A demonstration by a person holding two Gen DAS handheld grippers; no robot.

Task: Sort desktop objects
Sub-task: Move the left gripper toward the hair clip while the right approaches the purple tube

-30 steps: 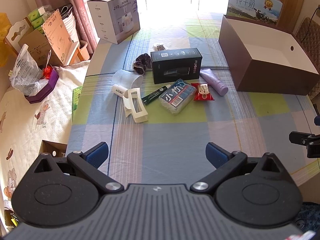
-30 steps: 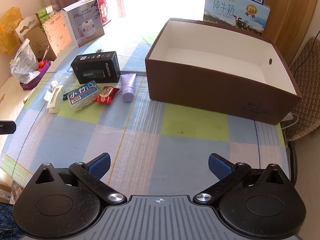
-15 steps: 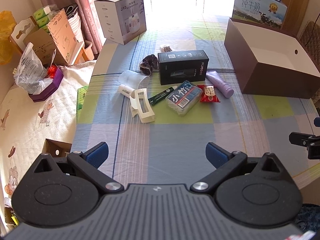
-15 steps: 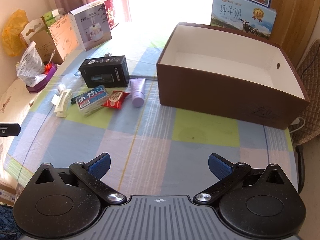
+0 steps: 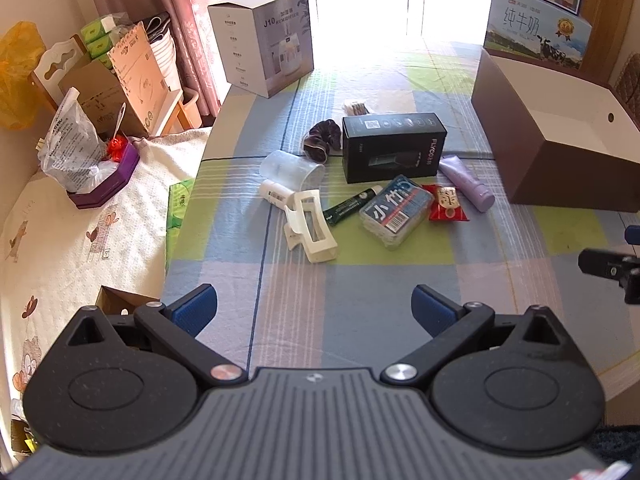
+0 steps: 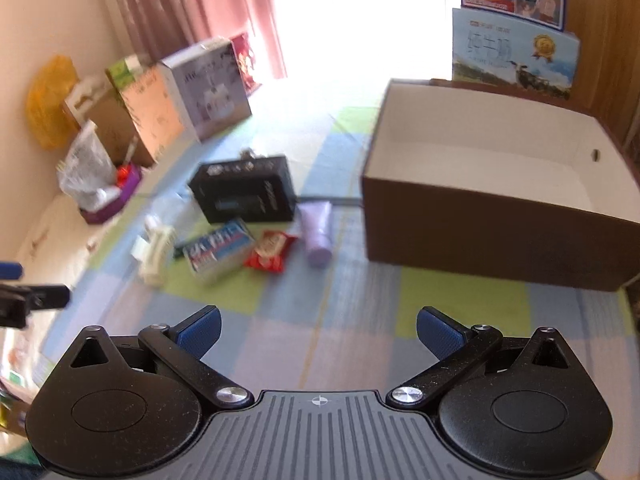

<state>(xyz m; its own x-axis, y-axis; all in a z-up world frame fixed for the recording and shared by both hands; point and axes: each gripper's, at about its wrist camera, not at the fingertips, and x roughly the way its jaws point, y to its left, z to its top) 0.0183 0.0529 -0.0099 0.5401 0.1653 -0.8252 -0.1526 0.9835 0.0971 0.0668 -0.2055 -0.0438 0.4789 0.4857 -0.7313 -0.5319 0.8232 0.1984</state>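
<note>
While both grippers gape empty | left gripper [image 5: 315,306] | clutter [image 5: 396,210] well ahead

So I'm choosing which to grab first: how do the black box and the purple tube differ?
The black box is a rigid dark rectangle with printed text; the purple tube is a rounded, pale lilac cylinder. The box is much bulkier; the tube is slim. The tube lies nearer the brown box. Both rest on the checked tablecloth, untouched.

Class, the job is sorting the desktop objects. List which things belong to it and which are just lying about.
Job: black box, purple tube, red packet, tissue pack, white clip, brown box.
Lying about: humidifier carton, milk carton, plastic bag.
</note>
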